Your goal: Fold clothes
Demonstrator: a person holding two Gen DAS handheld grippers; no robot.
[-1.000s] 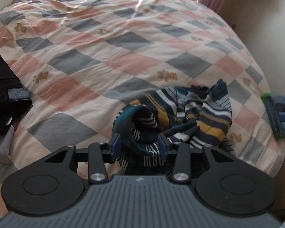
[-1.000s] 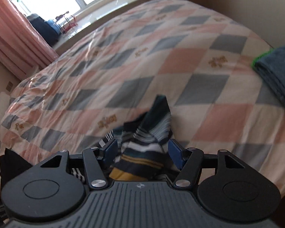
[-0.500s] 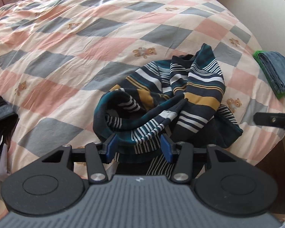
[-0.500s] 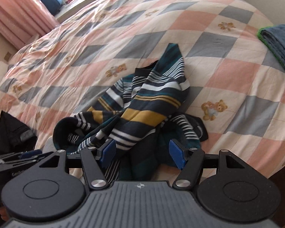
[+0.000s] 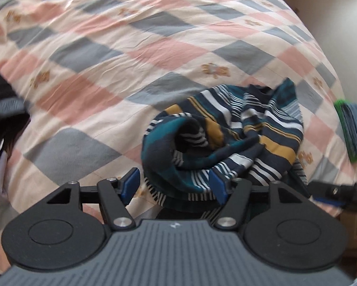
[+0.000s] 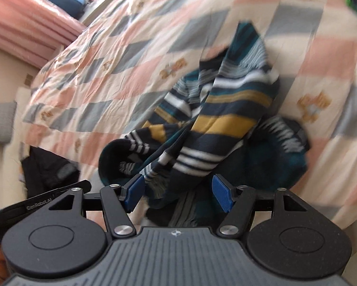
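Both blue-padded grippers — left gripper (image 5: 174,187), right gripper (image 6: 180,195) — stand spread wide, gripping nothing. Just ahead, the crumpled navy-teal-mustard striped knit shirt (image 5: 228,140) lies bunched on the wrinkled pink-and-grey checked cotton quilt (image 5: 111,54).

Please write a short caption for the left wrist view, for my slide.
Open left tongs at a crumpled striped shirt on a checked quilt.

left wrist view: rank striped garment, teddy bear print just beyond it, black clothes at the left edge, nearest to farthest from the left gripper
1. Striped garment: crumpled just ahead of the left gripper, its near edge between the open jaws.
2. Black clothes: far left, at the bed's edge.
3. Teddy bear print: on the quilt, beyond the garment, slightly right.
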